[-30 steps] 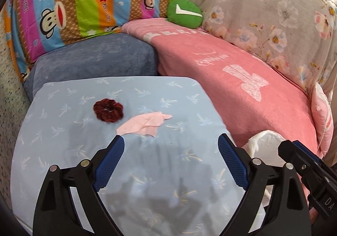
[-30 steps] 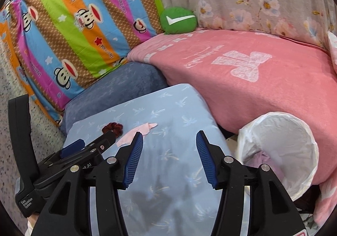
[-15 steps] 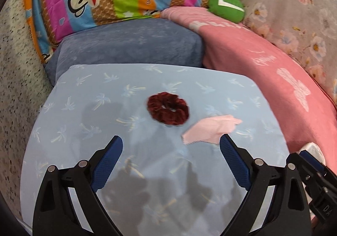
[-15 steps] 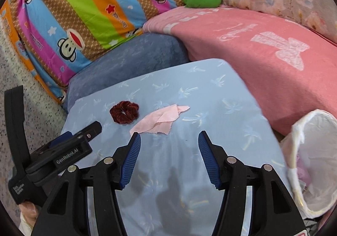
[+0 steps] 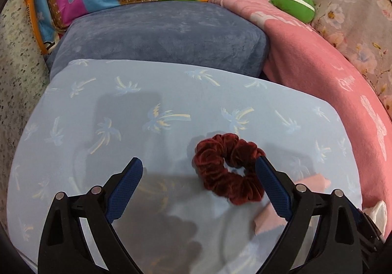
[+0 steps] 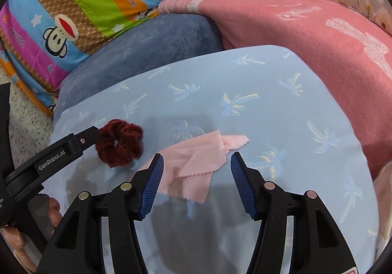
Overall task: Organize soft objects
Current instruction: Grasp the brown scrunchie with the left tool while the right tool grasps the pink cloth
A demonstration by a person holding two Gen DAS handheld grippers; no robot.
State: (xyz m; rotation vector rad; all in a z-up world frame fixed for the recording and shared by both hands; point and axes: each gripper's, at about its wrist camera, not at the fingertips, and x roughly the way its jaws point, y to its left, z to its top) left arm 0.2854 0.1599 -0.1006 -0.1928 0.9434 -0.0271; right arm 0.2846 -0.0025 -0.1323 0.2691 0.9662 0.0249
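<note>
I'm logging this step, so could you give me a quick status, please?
Left gripper open over dark red scrunchie. Right gripper open over pink cloth. Nothing in the way.

Both views are brightly, evenly lit; soft grey shadows are cast on the light blue cloth [image 5: 171, 92] below the fingers. Strong fisheye bending and black vignetted corners are seen

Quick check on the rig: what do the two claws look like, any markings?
Both are alike: black plastic frames with triangular cut-outs and silver pivot bolts, tipped with blue ribbed pads. The left claw shows white "GenRobot.AI" lettering on its side in the right wrist view. The right claw shows no lettering. No cables or sleeves visible.
</note>
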